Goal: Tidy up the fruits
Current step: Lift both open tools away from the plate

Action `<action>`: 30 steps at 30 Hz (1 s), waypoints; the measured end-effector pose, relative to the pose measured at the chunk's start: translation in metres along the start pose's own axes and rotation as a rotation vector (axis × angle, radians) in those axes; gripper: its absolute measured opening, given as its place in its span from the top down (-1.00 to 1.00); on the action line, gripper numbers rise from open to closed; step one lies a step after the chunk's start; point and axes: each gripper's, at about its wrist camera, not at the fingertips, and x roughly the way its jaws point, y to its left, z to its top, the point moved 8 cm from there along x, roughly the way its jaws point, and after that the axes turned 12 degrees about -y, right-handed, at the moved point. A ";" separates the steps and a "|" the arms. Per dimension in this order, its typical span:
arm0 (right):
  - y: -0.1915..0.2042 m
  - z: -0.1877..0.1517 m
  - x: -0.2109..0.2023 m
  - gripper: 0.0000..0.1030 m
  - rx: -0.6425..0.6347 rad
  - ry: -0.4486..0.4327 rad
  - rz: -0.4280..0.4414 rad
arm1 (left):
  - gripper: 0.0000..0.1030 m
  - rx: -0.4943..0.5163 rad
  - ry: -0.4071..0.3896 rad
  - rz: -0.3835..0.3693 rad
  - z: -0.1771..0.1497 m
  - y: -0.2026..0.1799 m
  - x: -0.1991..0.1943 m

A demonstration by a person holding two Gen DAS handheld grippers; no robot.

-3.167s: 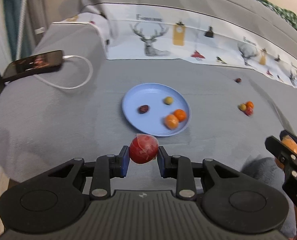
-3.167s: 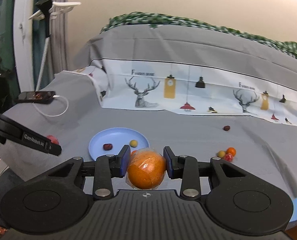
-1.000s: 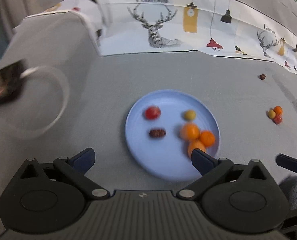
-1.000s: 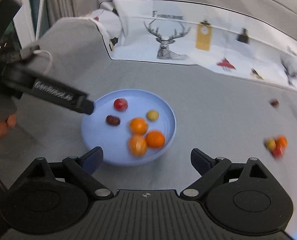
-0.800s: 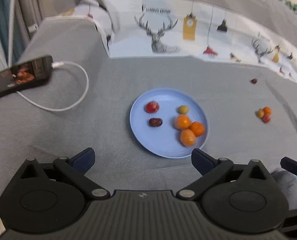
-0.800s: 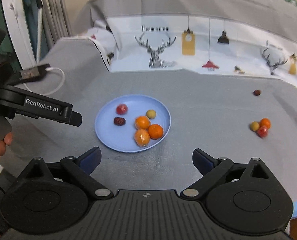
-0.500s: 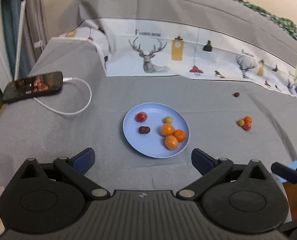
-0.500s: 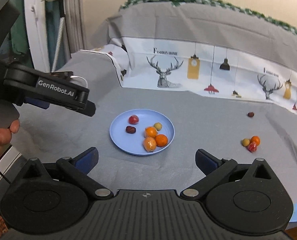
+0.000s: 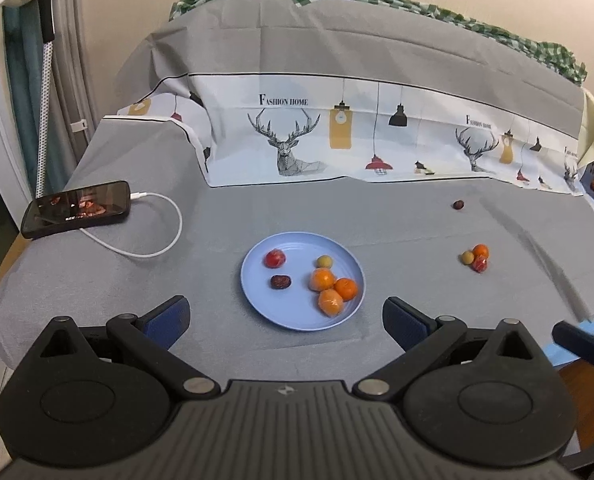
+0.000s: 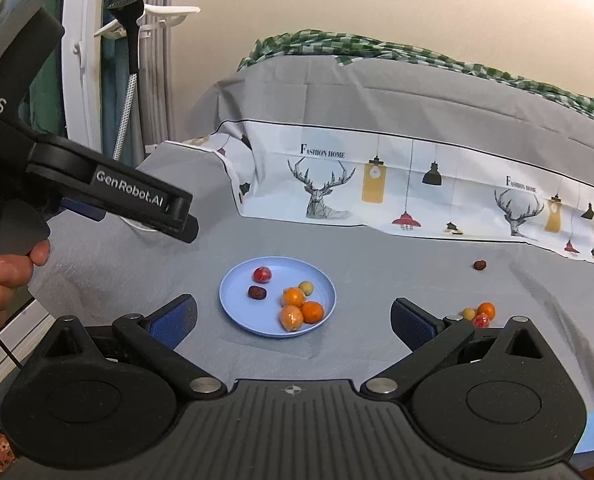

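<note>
Left wrist view: we see the left gripper [image 9: 285, 318] at the bottom of the frame with its jaws spread wide and nothing between them; its blue-padded fingertips [image 9: 169, 318] stand over the grey cloth [image 9: 97, 280]. Just beyond the gap, at frame centre, lies the light blue plate [image 9: 257, 300]. On it we count six fruits: a red fruit [image 9: 275, 258] at upper left, a dark date [image 9: 280, 281] below it, a small yellow-green fruit [image 9: 324, 261] at upper right, and three oranges [image 9: 333, 290] clustered and touching at lower right. At right of the frame, well apart from the plate, a small cluster of three fruits [image 9: 475, 258] rests on the cloth, and a lone dark fruit [image 9: 458, 205] lies above it. At left, a phone [image 9: 77, 208] lies on the cloth with a white cable [image 9: 153, 252] curling from it. Behind, a white printed cloth [image 9: 377, 140] with deer and lamps spans the frame.

Right wrist view: we see the right gripper [image 10: 293, 322] likewise spread fully apart and empty, the plate [image 10: 233, 300] beyond the gap. At left, a hand [image 10: 1, 280] grasps the left gripper's handle. The fruit cluster appears at lower right, just above the right finger.
</note>
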 end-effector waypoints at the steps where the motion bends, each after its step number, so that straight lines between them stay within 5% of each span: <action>1: 0.000 -0.001 0.000 -0.98 0.001 0.001 -0.001 | -0.99 0.003 0.001 -0.003 0.000 -0.002 0.000; 30: -0.016 -0.017 0.023 -0.99 0.092 0.047 -0.009 | -0.99 0.001 0.081 0.023 -0.002 -0.006 0.030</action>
